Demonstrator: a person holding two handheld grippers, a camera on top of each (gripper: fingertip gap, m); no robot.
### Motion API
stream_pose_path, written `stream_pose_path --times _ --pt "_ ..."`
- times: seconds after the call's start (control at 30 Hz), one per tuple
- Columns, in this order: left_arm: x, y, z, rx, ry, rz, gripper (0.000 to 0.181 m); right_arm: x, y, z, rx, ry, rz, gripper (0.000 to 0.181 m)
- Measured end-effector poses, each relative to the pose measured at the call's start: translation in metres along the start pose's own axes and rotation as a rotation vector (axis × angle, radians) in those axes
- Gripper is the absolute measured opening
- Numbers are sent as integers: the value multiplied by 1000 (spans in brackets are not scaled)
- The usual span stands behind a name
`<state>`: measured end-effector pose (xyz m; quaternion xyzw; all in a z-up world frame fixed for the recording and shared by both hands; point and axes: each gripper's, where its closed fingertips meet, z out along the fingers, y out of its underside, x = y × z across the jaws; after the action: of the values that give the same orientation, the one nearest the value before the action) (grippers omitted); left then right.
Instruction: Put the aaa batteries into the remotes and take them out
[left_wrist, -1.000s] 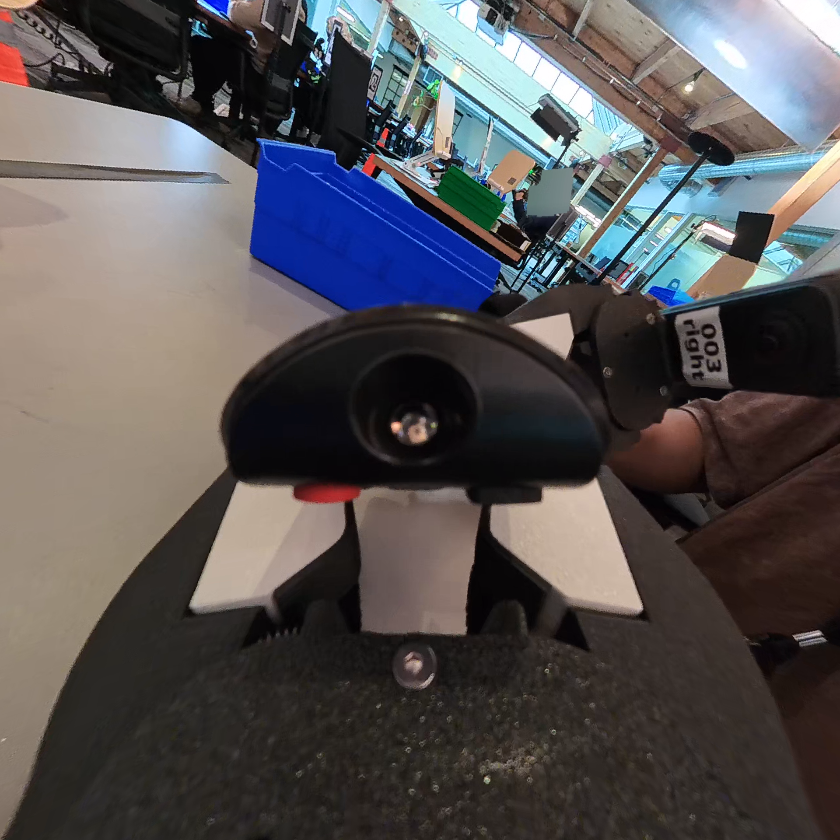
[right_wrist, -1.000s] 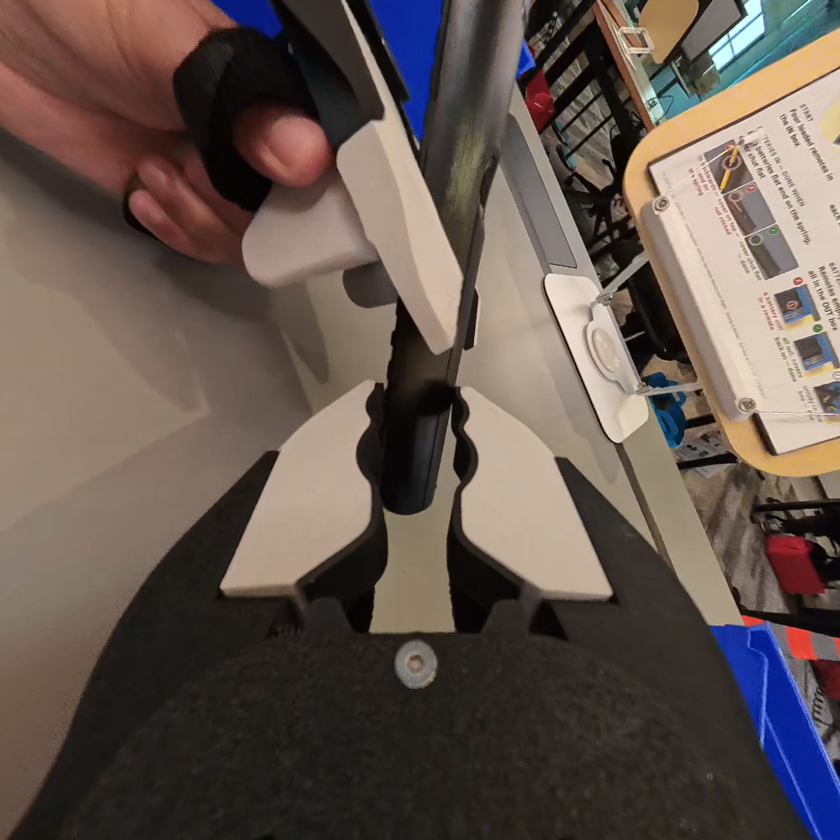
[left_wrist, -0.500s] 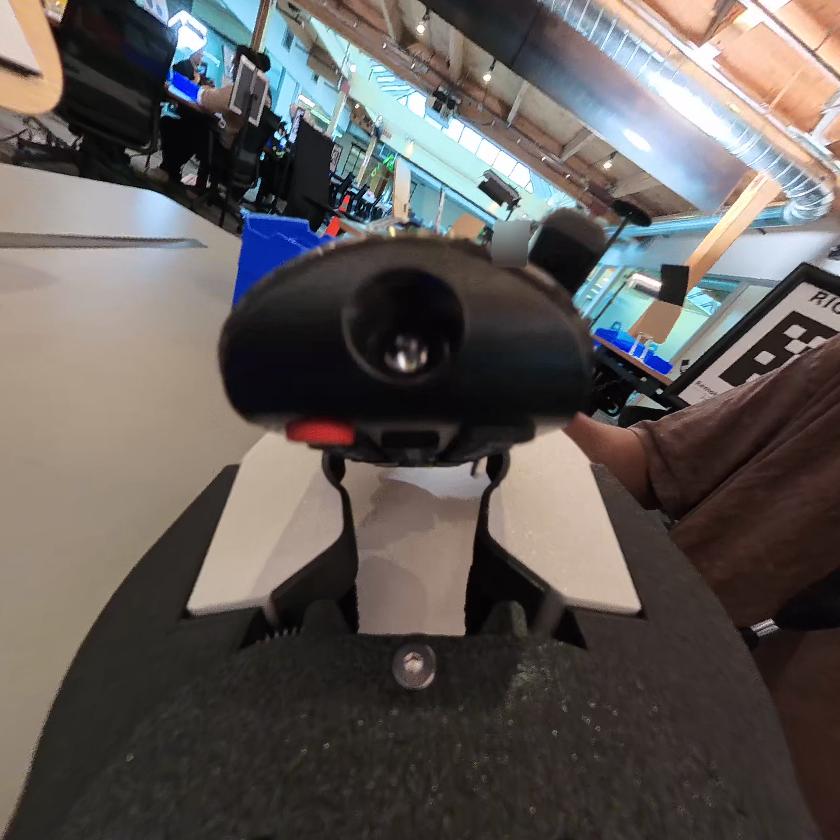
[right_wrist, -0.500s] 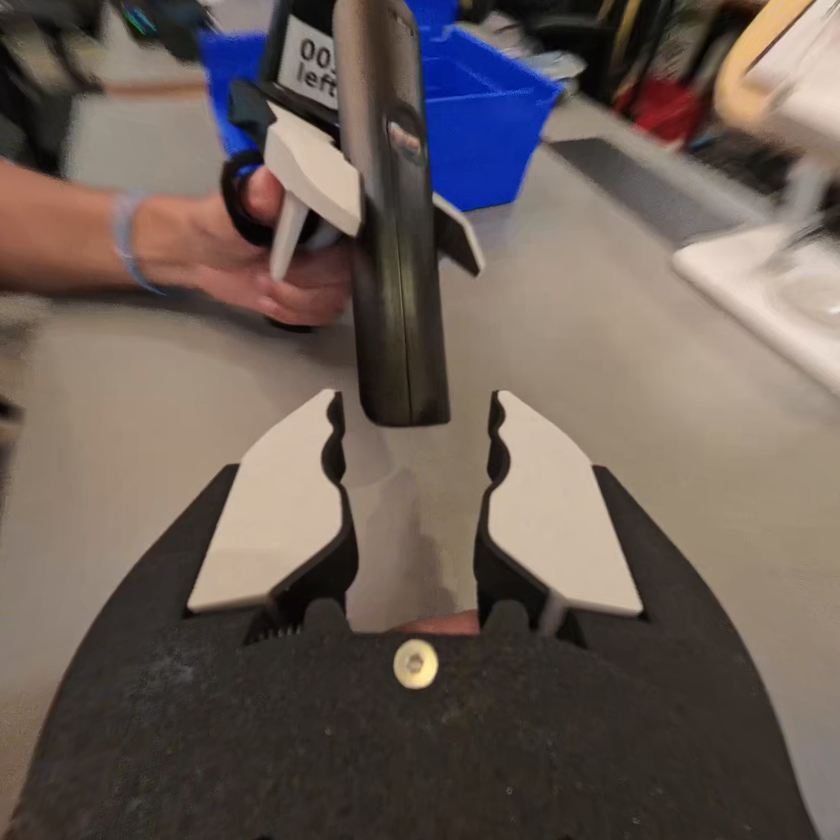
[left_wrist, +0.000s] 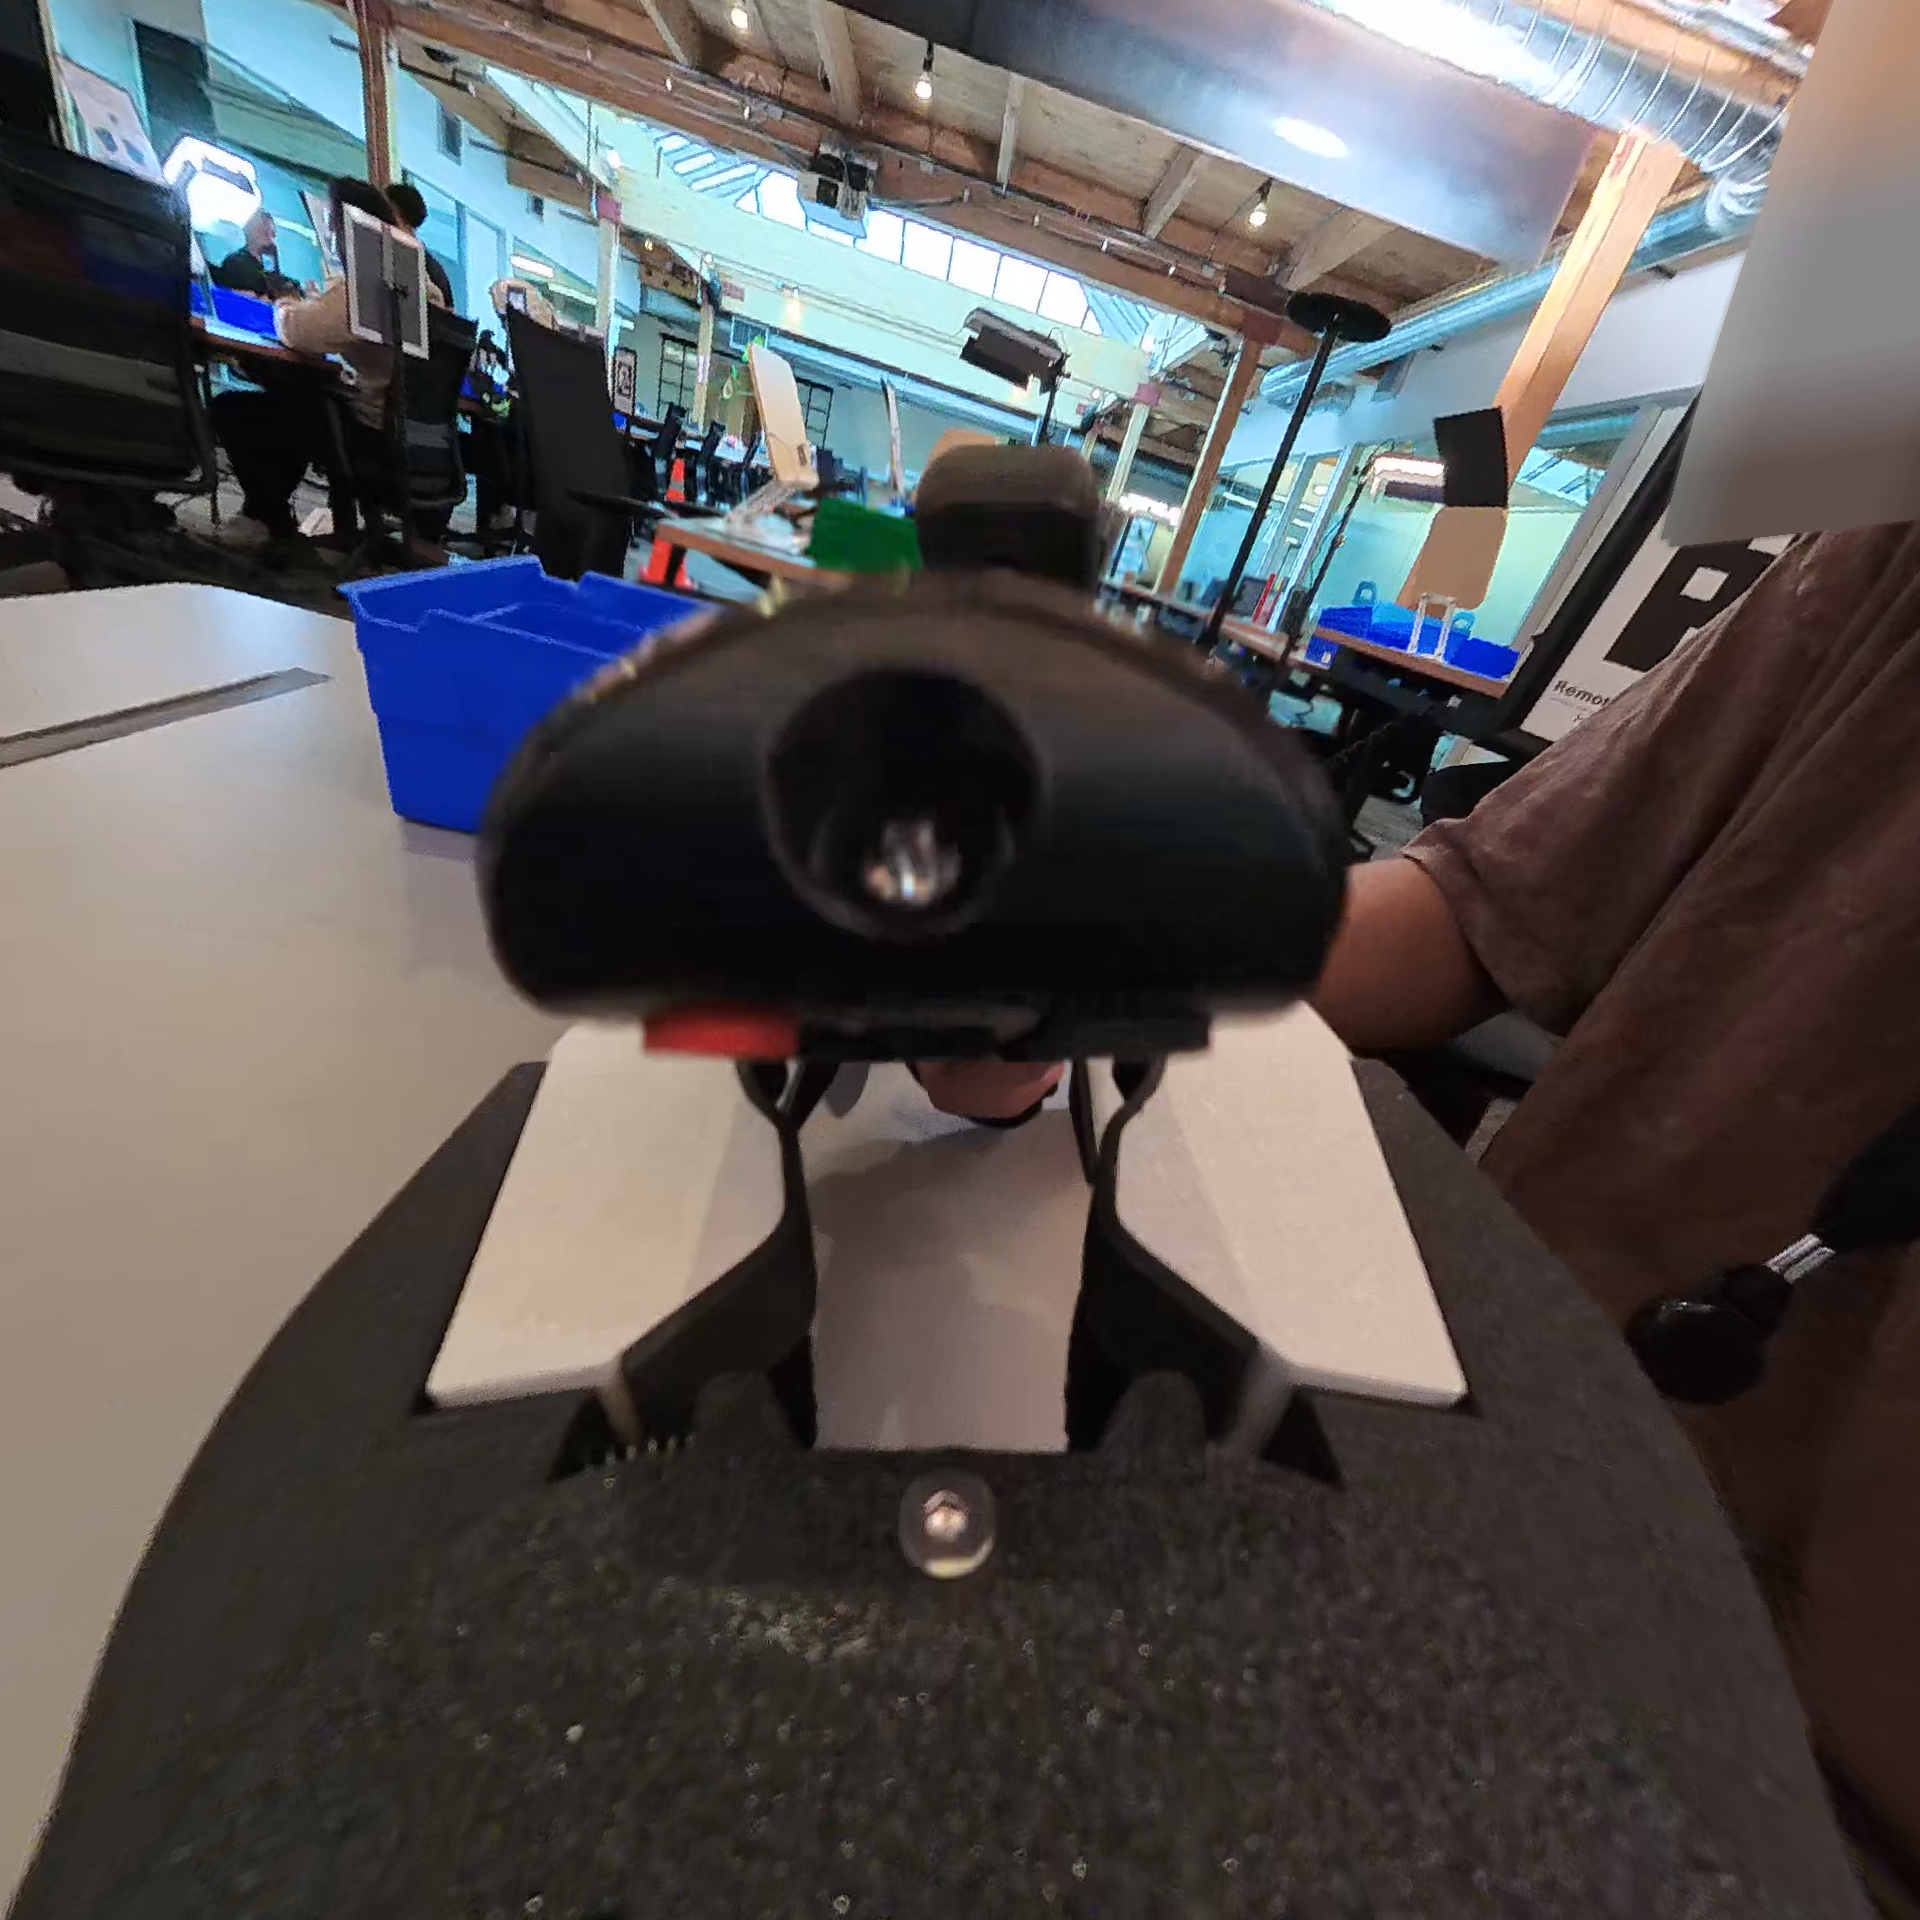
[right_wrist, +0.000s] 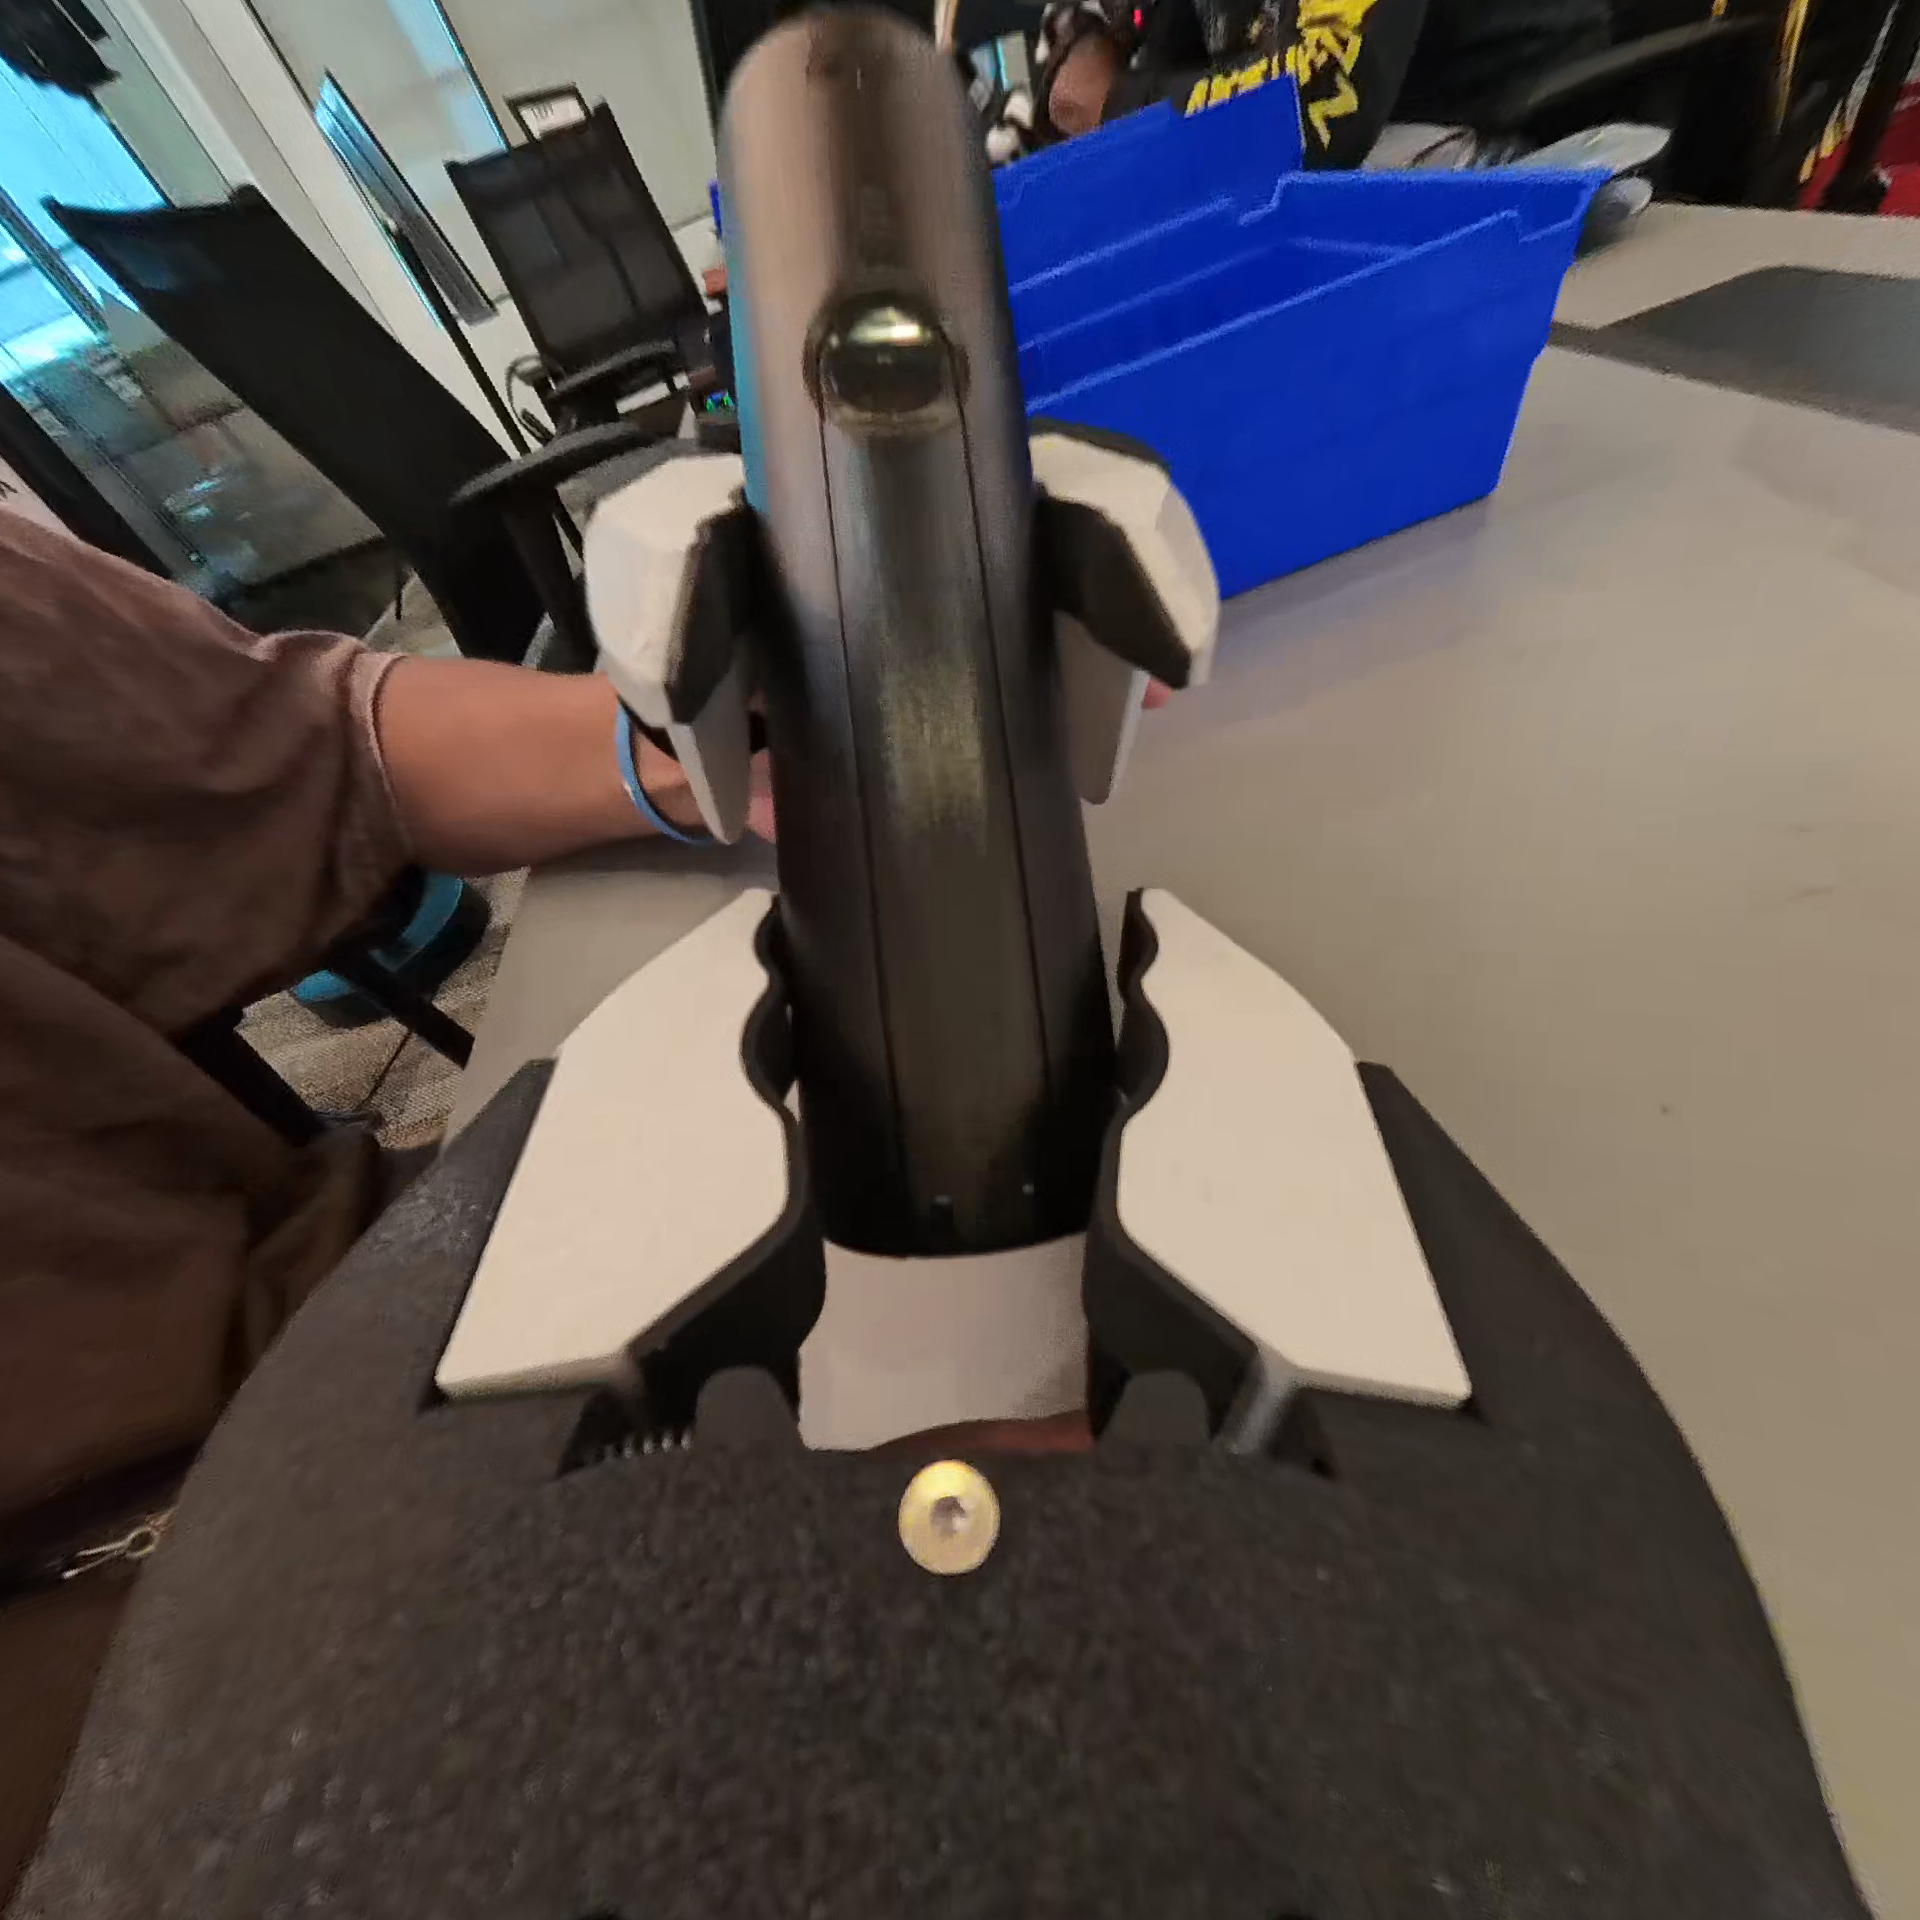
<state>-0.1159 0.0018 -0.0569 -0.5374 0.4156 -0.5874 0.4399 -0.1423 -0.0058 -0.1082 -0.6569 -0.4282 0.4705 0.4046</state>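
The left claw (right_wrist: 902, 634), with white fingers (right_wrist: 649, 603) on black mounts, is clamped on the black remote (right_wrist: 914, 831). The right claw (right_wrist: 948, 997) brackets its lower end, contact unclear.

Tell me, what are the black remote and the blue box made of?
The remote looks like smooth, glossy black plastic: light streaks shine along its back. The blue box looks like stiff, moulded plastic with a duller sheen and thin walls. Both are guesses from looks alone.
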Motion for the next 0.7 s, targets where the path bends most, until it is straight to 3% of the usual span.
stream_pose_path --times 0.23,0.33,0.53,0.7 --pt "-1 2 -1 -44 -36 53 63 1 2 -13 -24 -34 -41 59" --pt "-9 -7 -10 -16 -65 25 73 10 -1 -22 -6 -20 -30 59" --pt "-16 -8 -15 -16 -78 -24 64 17 10 -32 -97 9 -78 59" --pt "-17 -12 -12 17 -82 -86 62 19 -7 -42 -6 -12 -25 59"
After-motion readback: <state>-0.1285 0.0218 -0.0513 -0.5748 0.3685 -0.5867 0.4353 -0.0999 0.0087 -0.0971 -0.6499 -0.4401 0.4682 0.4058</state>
